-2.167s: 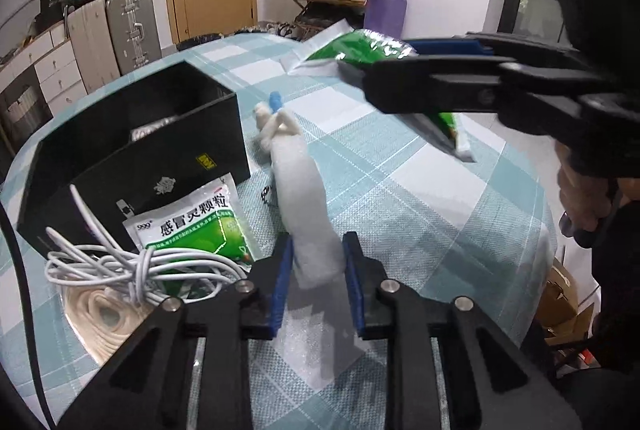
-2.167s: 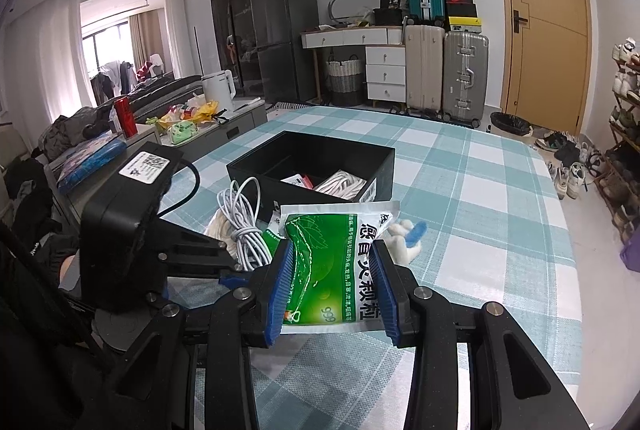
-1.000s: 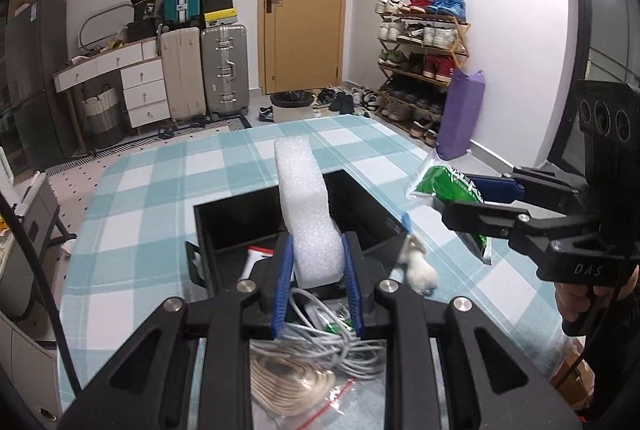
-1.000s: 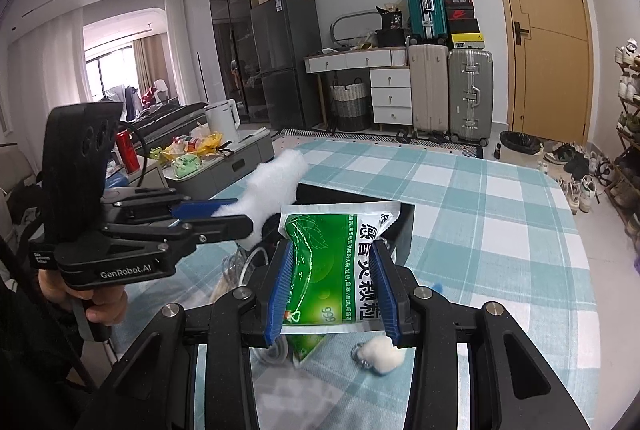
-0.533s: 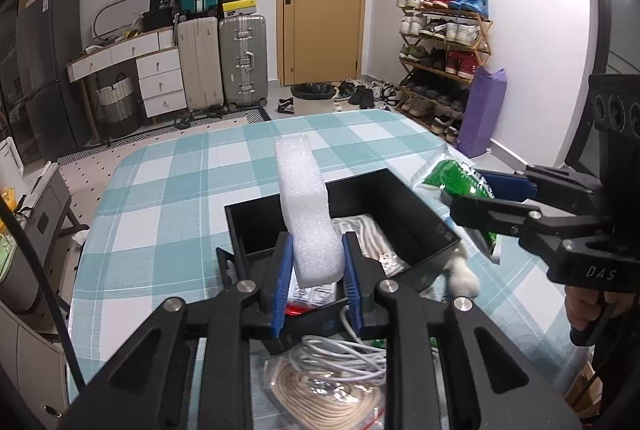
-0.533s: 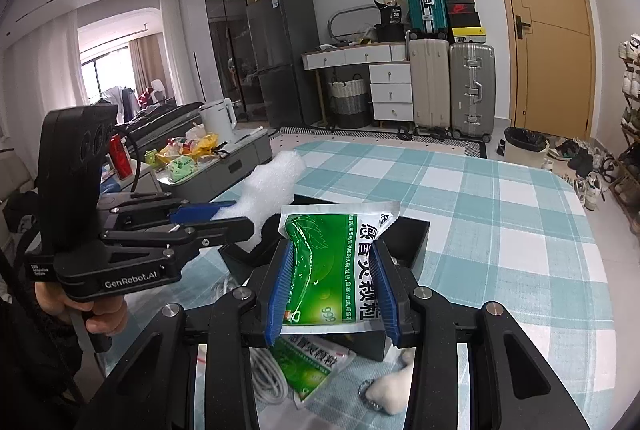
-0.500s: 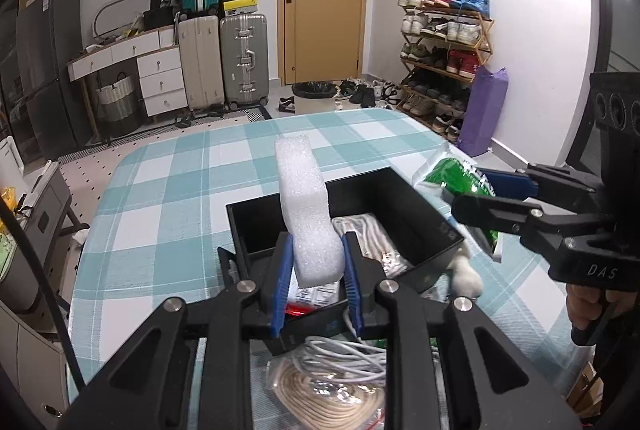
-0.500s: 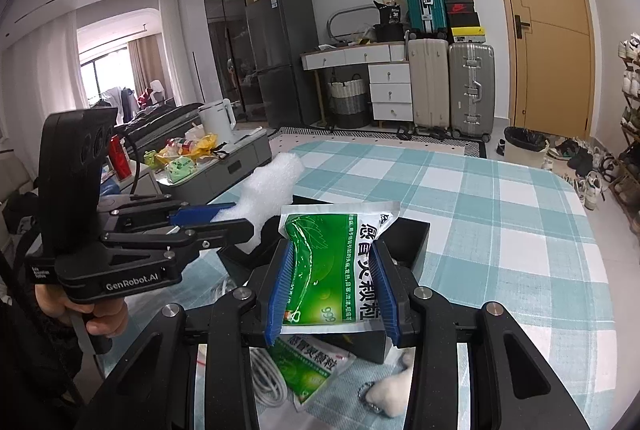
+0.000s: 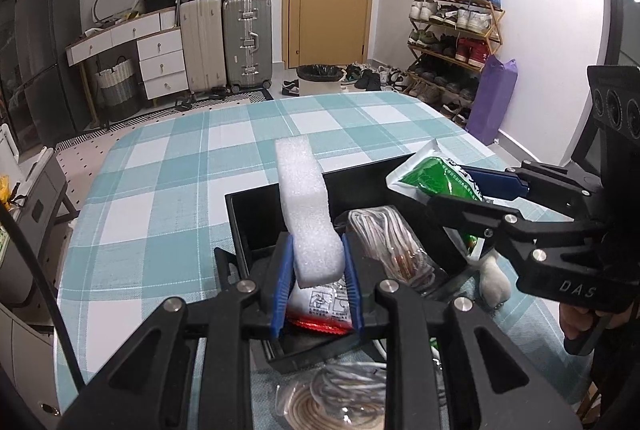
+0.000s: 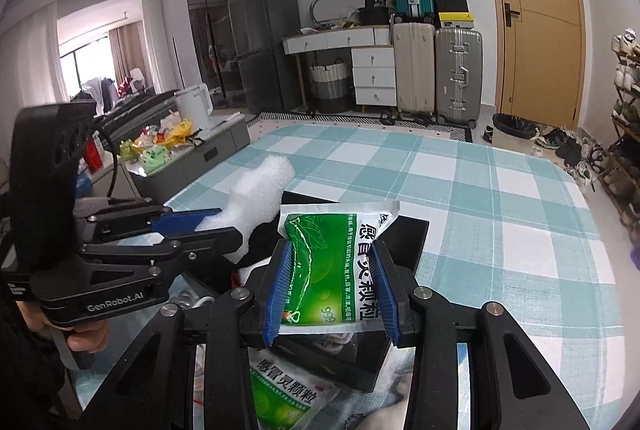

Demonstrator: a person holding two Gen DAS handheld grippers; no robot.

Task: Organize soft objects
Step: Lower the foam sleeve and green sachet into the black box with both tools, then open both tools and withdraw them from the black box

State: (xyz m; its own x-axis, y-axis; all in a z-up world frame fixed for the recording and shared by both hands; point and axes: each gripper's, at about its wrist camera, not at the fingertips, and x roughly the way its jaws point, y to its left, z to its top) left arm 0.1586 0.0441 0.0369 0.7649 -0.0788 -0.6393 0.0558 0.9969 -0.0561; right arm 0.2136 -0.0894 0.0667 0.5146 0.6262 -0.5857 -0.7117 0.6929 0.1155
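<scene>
My left gripper (image 9: 317, 280) is shut on a white foam block (image 9: 306, 207) and holds it over the near part of a black open box (image 9: 256, 213). The foam block also shows in the right wrist view (image 10: 258, 195). My right gripper (image 10: 331, 292) is shut on a green medicine pouch (image 10: 336, 270) above the box's right side; the pouch also shows in the left wrist view (image 9: 436, 179). Inside the box lie a bagged coil of rope (image 9: 394, 242) and a white and red packet (image 9: 326, 306).
The box stands on a teal checked tablecloth (image 9: 168, 197). A white cable coil (image 9: 340, 390) lies in front of the box. A small white plush toy (image 9: 494, 280) lies at its right. A second green pouch (image 10: 284, 394) lies on the table below my right gripper.
Both grippers have moved forward over the box with their loads. The box now sits closer and lower in both views.
</scene>
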